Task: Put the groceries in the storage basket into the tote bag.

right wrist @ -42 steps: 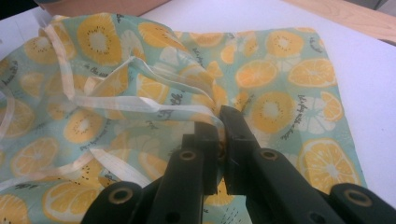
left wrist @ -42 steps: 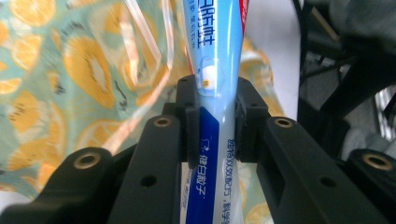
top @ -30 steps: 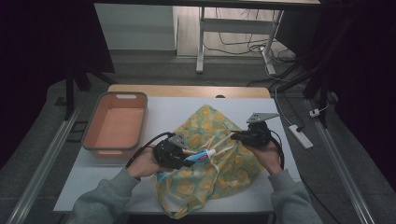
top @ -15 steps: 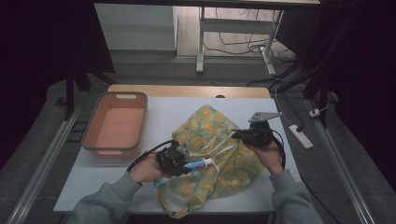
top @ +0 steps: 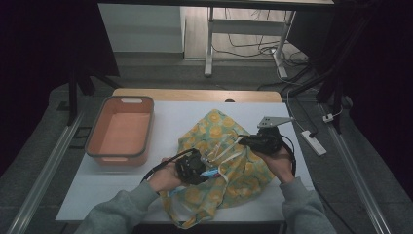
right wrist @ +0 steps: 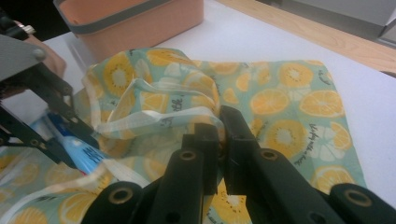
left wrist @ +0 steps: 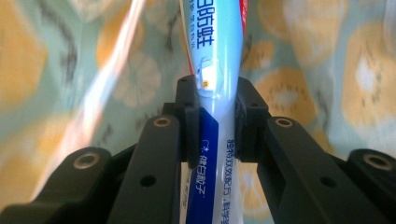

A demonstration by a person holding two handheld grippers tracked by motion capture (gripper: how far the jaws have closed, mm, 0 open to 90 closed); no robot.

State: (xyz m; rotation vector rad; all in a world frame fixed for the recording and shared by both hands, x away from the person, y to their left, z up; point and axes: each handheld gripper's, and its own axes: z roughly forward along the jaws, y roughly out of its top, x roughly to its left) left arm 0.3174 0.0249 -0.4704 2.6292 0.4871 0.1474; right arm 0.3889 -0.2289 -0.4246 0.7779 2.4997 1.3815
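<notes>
A blue-and-white toothpaste tube (left wrist: 215, 56) is clamped between my left gripper's (left wrist: 215, 100) jaws, pointing away over the fabric. From above, the left gripper (top: 202, 170) holds the tube (top: 212, 172) at the mouth of a green cloth bag (top: 214, 129) printed with orange slices. My right gripper (right wrist: 219, 126) is shut on the bag's bunched rim (right wrist: 205, 109) and lifts it beside a white strap (right wrist: 154, 122). In the right gripper view the tube (right wrist: 79, 149) and the left gripper (right wrist: 46, 116) sit low on the left. The right gripper (top: 243, 141) is at the bag's right side.
An orange bin (top: 117, 158) stands on the white table (top: 170, 114) to the left of the bag, and it also shows as the orange bin (right wrist: 140, 23) in the right gripper view. A wooden strip (top: 195, 94) runs along the far edge. A power strip (top: 311, 142) lies off the right side.
My left gripper, with the tube, has drawn back toward the near edge and shifted slightly right. The right gripper has kept its hold on the bag's rim in place.
</notes>
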